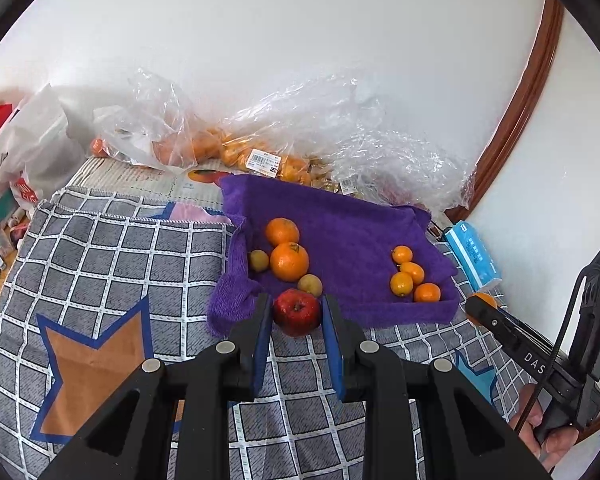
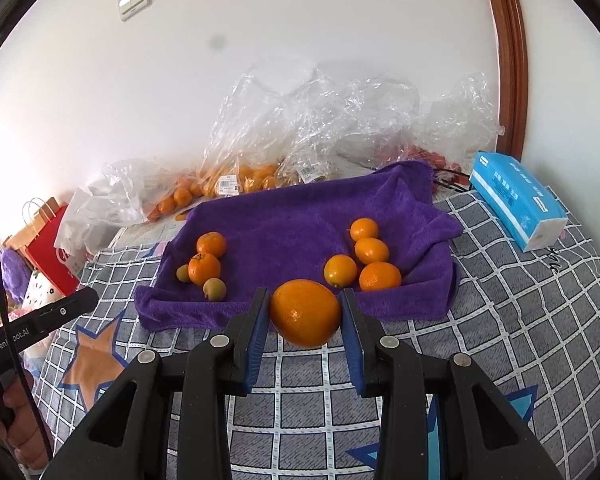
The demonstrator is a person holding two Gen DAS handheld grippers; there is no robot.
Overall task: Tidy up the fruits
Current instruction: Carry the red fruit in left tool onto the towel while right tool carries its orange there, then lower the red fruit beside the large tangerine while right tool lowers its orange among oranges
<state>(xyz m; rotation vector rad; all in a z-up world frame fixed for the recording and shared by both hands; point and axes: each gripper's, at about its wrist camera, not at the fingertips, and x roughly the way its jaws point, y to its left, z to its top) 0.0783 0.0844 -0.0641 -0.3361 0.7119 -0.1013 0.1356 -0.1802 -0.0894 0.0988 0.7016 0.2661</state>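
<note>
So right now you've got fruit in both tools. Your left gripper is clamped on a red apple, blue pads pressed against either side of it, and it hangs just at the near edge of the purple towel, above the checked blanket.

Your right gripper is closed on a big orange the same way, pinched between both pads, also right at the towel's near edge. From the left wrist camera you can just spot that orange peeking past the tip of the right tool.

On the towel the fruit sits in two bunches, well apart. On the left side: two oranges, one just behind the other, with two small greenish-brown fruits tucked beside them, one on the left and one at the front right. On the right side: four small oranges clustered close together.

Behind the towel, against the wall, there's a heap of clear plastic bags with more orange fruit inside and price labels on them. A blue tissue pack lies on the blanket just off the towel's right edge. A red paper bag stands off the left side.
</note>
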